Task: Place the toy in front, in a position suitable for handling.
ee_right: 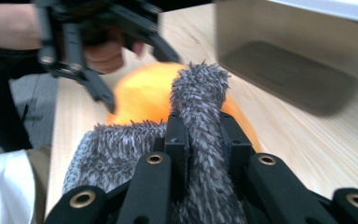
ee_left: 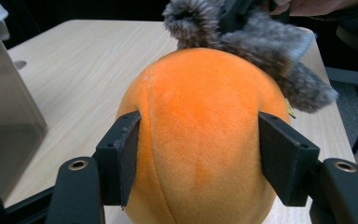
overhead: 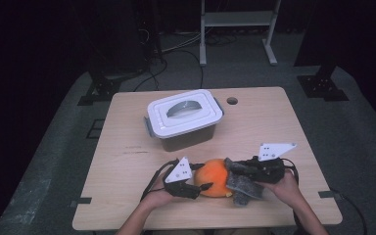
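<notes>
Nearest you, your left gripper (ee_left: 198, 154) has its two black jaws set on either flank of the round orange plush body (ee_left: 200, 135) of the soft toy, pads pressing into the fabric. No daylight shows between pad and plush, so this reads as a clamp on the ball, there to keep it steady.

Just past that, your right gripper (ee_right: 204, 140) is pinched tight on the shaggy grey fur limb (ee_right: 200, 121) that sprouts from the orange ball, the tuft standing up between the jaws. One claw anchors the body while the other grips the fuzzy part, so the toy looks ready to be lifted or pulled as one piece.

From the high view, the toy sits at the near middle of the pale wooden table (overhead: 274, 122), between your hands, the left gripper (overhead: 196, 188) at its left side, the right gripper (overhead: 242, 171) over the grey fur.

Farther out stands the clear plastic box with the white clip-on lid (overhead: 183, 117), shut, well apart from the toy, probably where it's headed.
</notes>
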Tool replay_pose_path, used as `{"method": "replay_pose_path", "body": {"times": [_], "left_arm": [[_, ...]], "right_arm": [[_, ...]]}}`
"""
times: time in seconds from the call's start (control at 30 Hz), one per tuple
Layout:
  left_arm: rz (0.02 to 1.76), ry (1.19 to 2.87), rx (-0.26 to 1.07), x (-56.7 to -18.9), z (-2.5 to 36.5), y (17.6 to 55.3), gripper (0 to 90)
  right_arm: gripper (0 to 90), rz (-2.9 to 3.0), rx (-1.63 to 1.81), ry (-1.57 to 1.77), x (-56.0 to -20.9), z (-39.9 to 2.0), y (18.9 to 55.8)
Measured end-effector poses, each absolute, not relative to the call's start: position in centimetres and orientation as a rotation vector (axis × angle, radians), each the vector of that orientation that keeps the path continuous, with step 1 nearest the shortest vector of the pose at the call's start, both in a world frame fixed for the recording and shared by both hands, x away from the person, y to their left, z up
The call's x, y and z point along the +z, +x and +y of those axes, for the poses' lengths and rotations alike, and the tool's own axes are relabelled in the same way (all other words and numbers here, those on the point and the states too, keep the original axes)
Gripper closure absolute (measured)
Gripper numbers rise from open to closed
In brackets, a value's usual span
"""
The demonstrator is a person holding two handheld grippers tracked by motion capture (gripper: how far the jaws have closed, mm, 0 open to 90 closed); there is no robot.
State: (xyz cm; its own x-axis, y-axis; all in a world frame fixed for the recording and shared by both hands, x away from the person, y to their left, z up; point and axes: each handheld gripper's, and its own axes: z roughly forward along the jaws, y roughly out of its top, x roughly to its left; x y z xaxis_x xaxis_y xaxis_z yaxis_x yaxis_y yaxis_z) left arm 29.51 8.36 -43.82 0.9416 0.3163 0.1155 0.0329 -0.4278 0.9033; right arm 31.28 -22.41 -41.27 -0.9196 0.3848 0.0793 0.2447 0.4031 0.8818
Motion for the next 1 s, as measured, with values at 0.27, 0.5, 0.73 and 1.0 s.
{"method": "replay_pose_path", "body": {"times": [0.27, 0.5, 0.73, 1.0], "left_arm": [[0.222, 1.985, 0.443, -43.7, 7.5, 28.8, 36.9], [0.302, 1.979, 0.384, -44.2, 8.0, 29.5, 16.6], [0.307, 2.004, 0.357, -44.2, 8.1, 29.7, 24.6], [0.238, 1.965, 0.378, -43.5, 7.1, 28.7, 31.6]], "right_arm": [[76.2, 2.514, 1.583, 0.447, -40.3, -20.5, 30.0], [76.3, 2.552, 1.489, 0.491, -41.1, -21.5, 30.6], [76.5, 2.528, 1.5, 0.475, -40.7, -21.1, 30.3], [76.6, 2.506, 1.571, 0.386, -39.9, -19.5, 29.6]]}}
